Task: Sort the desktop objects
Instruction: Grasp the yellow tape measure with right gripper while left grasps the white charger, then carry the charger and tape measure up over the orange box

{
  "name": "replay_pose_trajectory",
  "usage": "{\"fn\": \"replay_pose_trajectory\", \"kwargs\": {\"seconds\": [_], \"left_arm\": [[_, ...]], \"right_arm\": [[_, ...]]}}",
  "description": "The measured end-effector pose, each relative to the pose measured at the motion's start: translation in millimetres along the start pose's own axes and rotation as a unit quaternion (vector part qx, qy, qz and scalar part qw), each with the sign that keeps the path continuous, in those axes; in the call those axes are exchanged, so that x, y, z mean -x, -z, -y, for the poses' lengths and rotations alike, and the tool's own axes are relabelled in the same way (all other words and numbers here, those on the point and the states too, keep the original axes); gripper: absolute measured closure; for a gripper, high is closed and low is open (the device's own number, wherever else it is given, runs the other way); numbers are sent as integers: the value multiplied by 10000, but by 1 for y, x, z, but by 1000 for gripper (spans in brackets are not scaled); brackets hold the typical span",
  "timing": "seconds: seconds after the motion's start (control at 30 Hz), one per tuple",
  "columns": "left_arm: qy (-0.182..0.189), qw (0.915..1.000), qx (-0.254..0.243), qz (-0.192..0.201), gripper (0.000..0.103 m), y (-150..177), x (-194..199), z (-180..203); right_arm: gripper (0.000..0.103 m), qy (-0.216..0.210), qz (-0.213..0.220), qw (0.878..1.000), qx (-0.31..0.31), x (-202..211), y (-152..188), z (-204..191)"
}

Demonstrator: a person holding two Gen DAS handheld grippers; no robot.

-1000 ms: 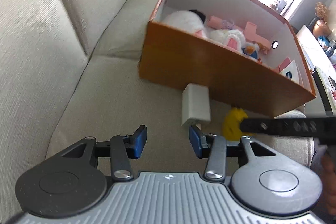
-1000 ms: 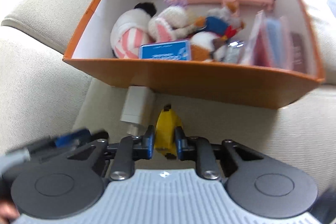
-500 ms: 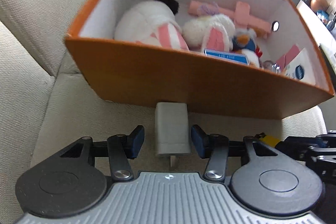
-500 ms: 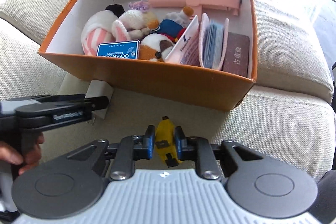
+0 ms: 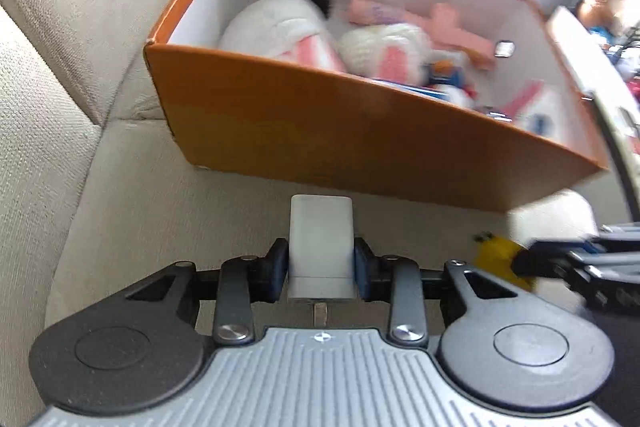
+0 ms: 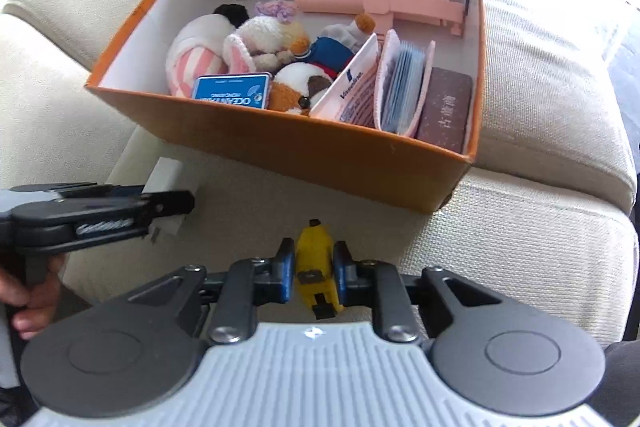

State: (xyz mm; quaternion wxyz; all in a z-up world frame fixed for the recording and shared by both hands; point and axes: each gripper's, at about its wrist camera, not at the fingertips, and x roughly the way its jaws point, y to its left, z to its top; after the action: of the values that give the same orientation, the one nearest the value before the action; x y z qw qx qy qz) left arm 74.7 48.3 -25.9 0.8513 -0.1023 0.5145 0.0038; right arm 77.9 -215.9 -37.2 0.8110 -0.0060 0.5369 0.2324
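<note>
Left gripper (image 5: 321,263) is closing on the white charger (image 5: 321,243), pads now touching both its sides; half a second ago they were standing clear of it. Charger is sitting on the sofa (image 5: 132,211) just in front of the orange box (image 5: 340,131). Right gripper (image 6: 314,267) is still pinching the yellow toy (image 6: 316,259), also just in front of the box. Both items are looking ready to lift into the box.
</note>
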Motion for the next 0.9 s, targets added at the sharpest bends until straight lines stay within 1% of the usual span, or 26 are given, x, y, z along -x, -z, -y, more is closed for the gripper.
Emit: {"fn": "replay_pose_trajectory", "kwargs": {"seconds": [0.1, 0.17, 0.27, 0.43, 0.63, 0.7, 0.8, 0.9], "left_arm": [[319, 9994, -110, 116, 65, 4, 29, 9], [461, 9984, -224, 258, 65, 3, 47, 18], [680, 9958, -347, 506, 65, -7, 71, 32], [830, 9901, -694, 895, 64, -29, 99, 56], [825, 9849, -1044, 1104, 65, -62, 105, 84], [878, 9840, -1059, 1130, 65, -72, 104, 89], [950, 9829, -1057, 1173, 65, -87, 91, 93], [1038, 9836, -957, 1122, 65, -101, 74, 94]], "right_arm": [[82, -146, -25, 9999, 30, 18, -1, 6], [82, -104, 30, 9999, 89, 31, -3, 9], [82, 38, 104, 9999, 130, 49, -6, 13], [82, 417, 242, 9985, 258, 75, -11, 19], [82, 675, 582, 9953, 368, 102, -31, 30], [82, 760, 756, 9933, 439, 110, -42, 31], [82, 781, 1015, 9905, 500, 120, -63, 31], [82, 668, 1196, 9895, 452, 119, -87, 32]]}}
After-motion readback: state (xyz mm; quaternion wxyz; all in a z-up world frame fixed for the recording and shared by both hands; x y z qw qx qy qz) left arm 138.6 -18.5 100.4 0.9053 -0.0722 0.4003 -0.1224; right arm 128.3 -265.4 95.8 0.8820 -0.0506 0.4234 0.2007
